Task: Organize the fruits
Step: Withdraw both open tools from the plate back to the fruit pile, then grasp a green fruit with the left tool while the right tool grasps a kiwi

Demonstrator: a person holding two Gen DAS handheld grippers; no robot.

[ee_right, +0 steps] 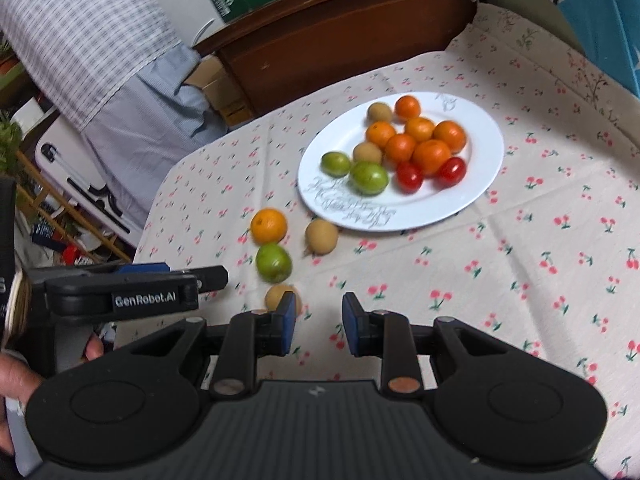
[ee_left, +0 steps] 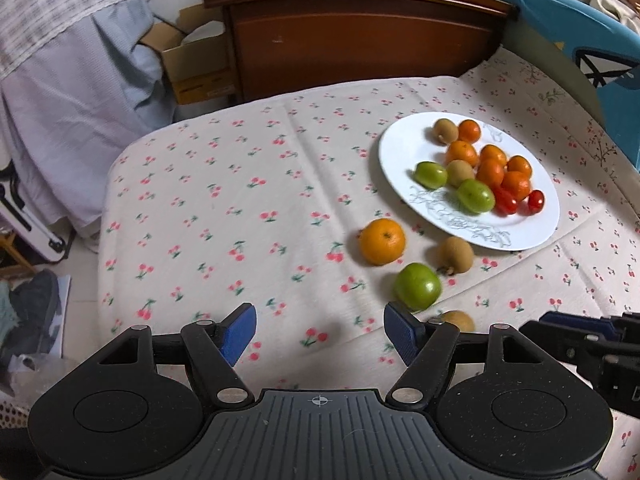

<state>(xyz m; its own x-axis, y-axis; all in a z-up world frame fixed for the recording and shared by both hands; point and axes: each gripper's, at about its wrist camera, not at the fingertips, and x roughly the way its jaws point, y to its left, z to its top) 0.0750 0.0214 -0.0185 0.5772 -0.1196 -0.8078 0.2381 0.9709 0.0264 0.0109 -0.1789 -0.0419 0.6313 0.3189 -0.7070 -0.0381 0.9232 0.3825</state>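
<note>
both sets of jaws hold nothing. left gripper (ee_left: 320, 334) stands wide apart, blue pads clear of everything, only cherry-print tablecloth (ee_left: 240, 200) between them. right gripper (ee_right: 319, 328) has its pads drawn in to a narrow gap, not fully closed, cloth visible in the gap, nothing pinched.

white plate (ee_right: 486, 160) sits on the cloth toward the far right of the table, loaded: several small oranges (ee_right: 430, 156) bunched in the middle, two red cherry tomatoes (ee_right: 410, 176) at the near edge of the bunch, two green fruits (ee_right: 368, 178) on the plate's left side, two tan round fruits (ee_right: 366, 153) among them.

four fruits are off the plate, on the cloth just near its front-left rim: loose orange (ee_left: 382, 241), loose tan fruit (ee_left: 456, 255) just beside the rim, loose green fruit (ee_left: 417, 287) nearer the grippers, and a second tan fruit (ee_left: 456, 319) closest, partly hidden behind the left gripper's right finger (ee_left: 402, 334). in the right wrist view that same tan fruit sits just behind the right gripper's left pad (ee_right: 287, 322); contact can't be told.

grippers are side by side. a hand (ee_right: 16, 376) shows at the lower left of the right wrist view. wooden headboard (ee_left: 360, 40) and cardboard box (ee_left: 192, 64) lie beyond the table.
</note>
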